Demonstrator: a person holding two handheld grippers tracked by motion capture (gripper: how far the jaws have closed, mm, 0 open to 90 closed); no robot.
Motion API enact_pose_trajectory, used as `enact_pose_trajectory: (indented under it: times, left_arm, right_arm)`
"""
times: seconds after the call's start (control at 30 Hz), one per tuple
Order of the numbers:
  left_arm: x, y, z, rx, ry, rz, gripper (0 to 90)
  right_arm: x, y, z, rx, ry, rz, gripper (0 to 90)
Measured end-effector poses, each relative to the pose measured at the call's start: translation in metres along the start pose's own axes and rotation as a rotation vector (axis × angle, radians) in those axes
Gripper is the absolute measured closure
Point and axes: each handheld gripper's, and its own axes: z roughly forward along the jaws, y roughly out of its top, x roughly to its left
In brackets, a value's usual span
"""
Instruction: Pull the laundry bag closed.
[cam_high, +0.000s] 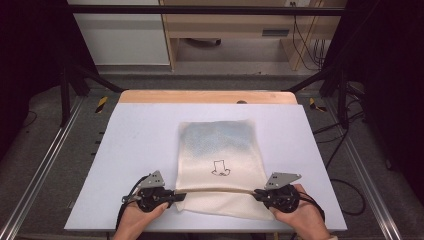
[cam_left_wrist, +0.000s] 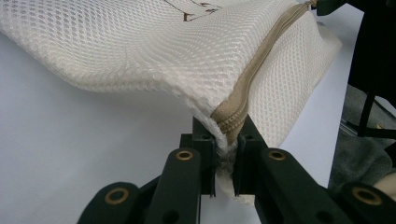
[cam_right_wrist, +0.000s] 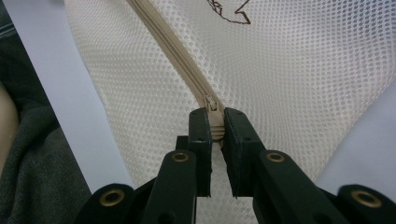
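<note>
One mesh bag (cam_high: 220, 165); two grippers, left (cam_high: 176, 196), right (cam_high: 258, 193), jaws clamping zipper (cam_high: 215, 190) ends.

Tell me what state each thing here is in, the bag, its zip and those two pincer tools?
mesh bag: lying flat on the table, near edge lifted by the grippers.
zipper: closed along the stretch in view, pulled taut between both grippers.
left gripper: shut on the zipper's end at the bag's corner.
right gripper: shut on the zipper at its slider.

- No words, brands or numbers can be read — the mesh bag (cam_high: 220, 150) bears just a small dark outline drawing (cam_high: 219, 168), no lettering.
</note>
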Motion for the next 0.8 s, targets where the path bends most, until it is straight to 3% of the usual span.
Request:
enact_pose_trajectory:
  times: [0.8]
  left_arm:
    - [0.002, 0.0, -0.004, -0.005, 0.01, -0.003, 81.9]
  right_arm:
    - [-0.007, -0.013, -0.005, 0.018, -0.019, 0.031, 82.1]
